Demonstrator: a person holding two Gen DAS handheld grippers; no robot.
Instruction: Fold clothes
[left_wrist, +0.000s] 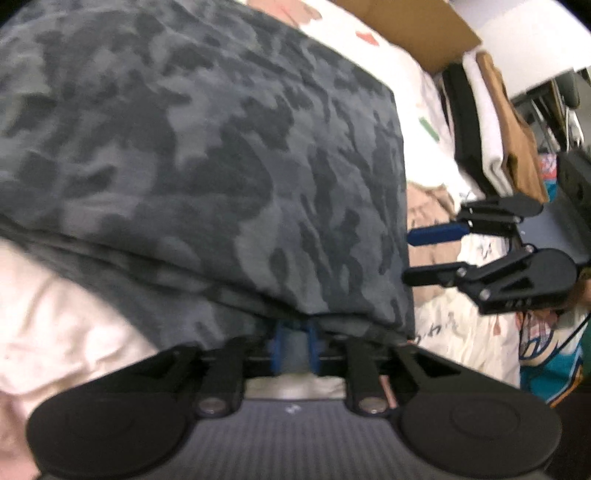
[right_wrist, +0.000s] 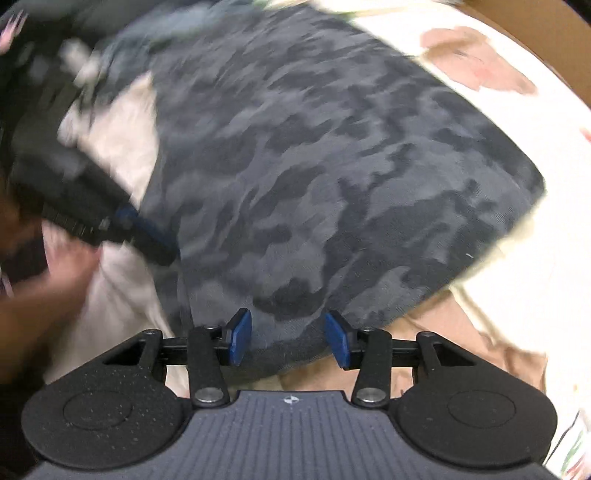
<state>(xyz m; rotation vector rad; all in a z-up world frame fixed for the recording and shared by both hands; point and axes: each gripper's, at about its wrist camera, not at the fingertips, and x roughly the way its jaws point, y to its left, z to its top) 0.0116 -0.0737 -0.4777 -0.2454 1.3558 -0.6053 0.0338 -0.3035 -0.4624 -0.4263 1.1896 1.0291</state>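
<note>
- Black left gripper (left_wrist: 295, 341): sitting nearest in the left wrist view, its blue fingers (left_wrist: 282, 341) tucking under the near hem of the camouflage garment (left_wrist: 192, 155). A narrow gap is showing between them and cloth is draping over the tips; whether the pads are pressing on it cannot be told from the blurred picture.
- Black right gripper (right_wrist: 288, 338): its blue fingers (right_wrist: 238, 338) are standing apart and released, hovering at the near edge of the garment (right_wrist: 314, 177) and clamping nothing. From the left wrist view it (left_wrist: 408, 256) is reaching in from the right, tips just beside the garment's right edge.
- Grey-and-charcoal camouflage garment: lying folded into a flat, roughly rectangular slab on the bed, filling the middle of both views.
- Person's hand (right_wrist: 40, 291): showing blurred at the left edge of the right wrist view, holding the left gripper (right_wrist: 147, 236).
- Beige cloth (left_wrist: 428, 229): lying crumpled just beside the garment's right edge.
- White bedsheet (left_wrist: 402, 66): spreading under everything, carrying pink and green printed patches.
- Brown cardboard (left_wrist: 417, 26): standing beyond the bed's far edge.
- Folded stack of clothes (left_wrist: 495, 125) in black, white and tan: resting far right.
</note>
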